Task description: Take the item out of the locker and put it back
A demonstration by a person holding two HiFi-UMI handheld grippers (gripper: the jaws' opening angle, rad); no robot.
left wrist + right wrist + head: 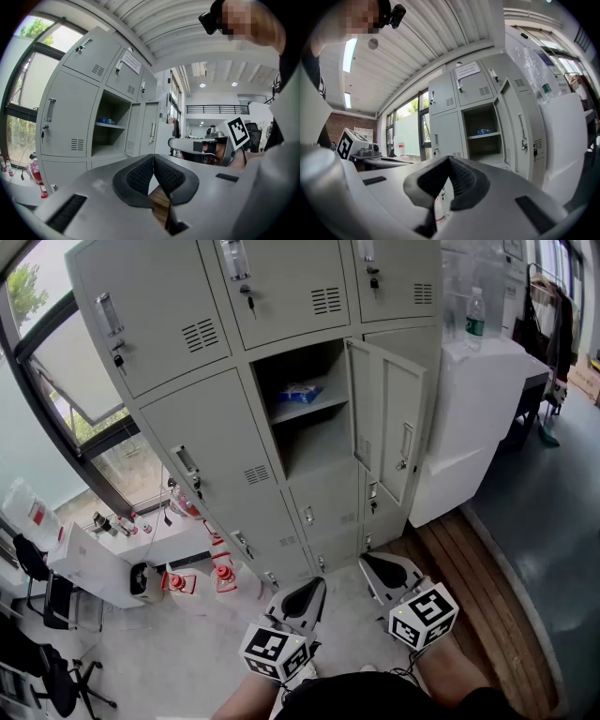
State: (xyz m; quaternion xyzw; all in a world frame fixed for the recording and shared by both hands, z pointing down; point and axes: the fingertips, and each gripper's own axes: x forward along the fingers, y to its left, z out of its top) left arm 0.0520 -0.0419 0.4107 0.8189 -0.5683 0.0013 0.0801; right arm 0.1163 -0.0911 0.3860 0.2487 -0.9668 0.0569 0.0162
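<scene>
Two hand-held grippers are pointing toward the locker (187,427) from the bottom of the head view, the left gripper (317,585) at lower centre and the right gripper (367,563) just to its right. Each one's own view is showing its ribbed pads meeting at the tips, jaws together with nothing between them. The forearms behind them are being cut off by the bottom edge, and the hands are lying hidden under the marker cubes.

One compartment is standing open at upper centre, its door (389,427) hanging out to the right. The item (300,390), a blue and white packet, is lying on the shelf inside that compartment, well apart from both grippers. Shadow is dimming it, and any print on it is coming out too small to read.

A paper notice (131,61) is sitting on an upper locker door in the left gripper view, its lines of writing too fine to make out. At upper right of the head view a bottle (475,315) with a green label is standing on a white cabinet (478,409), and the label is not readable. Red and white objects (220,573) are sitting on the floor at lower left, too small to identify.
</scene>
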